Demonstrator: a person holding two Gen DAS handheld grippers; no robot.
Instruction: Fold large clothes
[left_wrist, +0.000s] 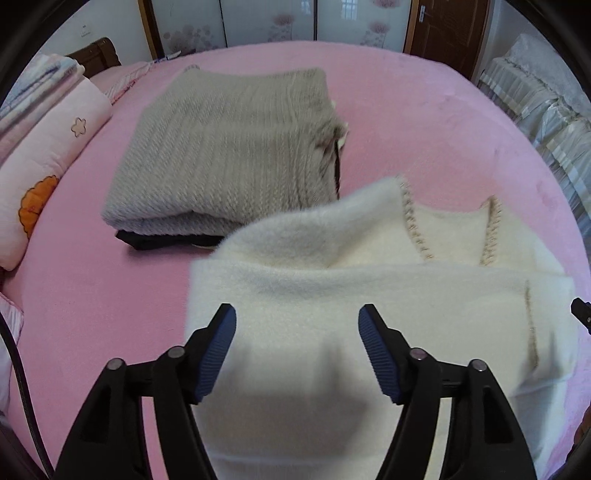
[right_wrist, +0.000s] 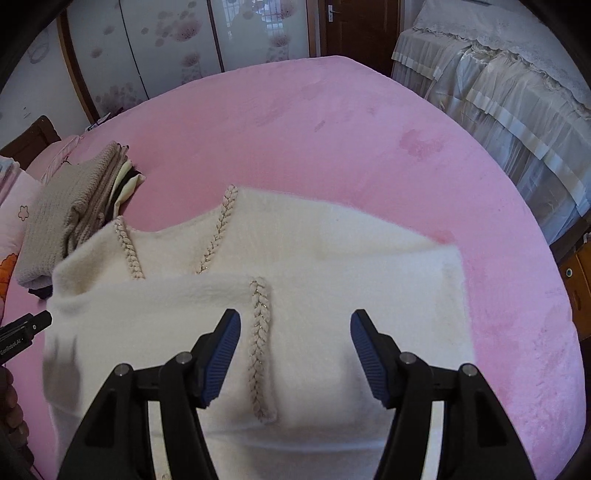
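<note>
Bed (left_wrist: 406, 110): pink cover, holds all the clothes.
White sweater (right_wrist: 332, 266): folded on the bed's near side, braided trim (right_wrist: 260, 343) running down the top layer.
Beige stack (left_wrist: 229, 155): folded knit on darker clothes, just left of the sweater.
Left gripper (left_wrist: 297, 354): above the sweater's left part, jaws spread, holding nothing.
Right gripper (right_wrist: 295, 358): above the sweater, jaws released, trim between them.

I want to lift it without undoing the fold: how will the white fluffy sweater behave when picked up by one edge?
The white fluffy sweater would probably flop and drape, since its folded layer already sags softly on the pink bed. The fuzzy pile likely grips ribbed pads well. The braided trim seems slightly firmer, but the fold would likely fall open.
</note>
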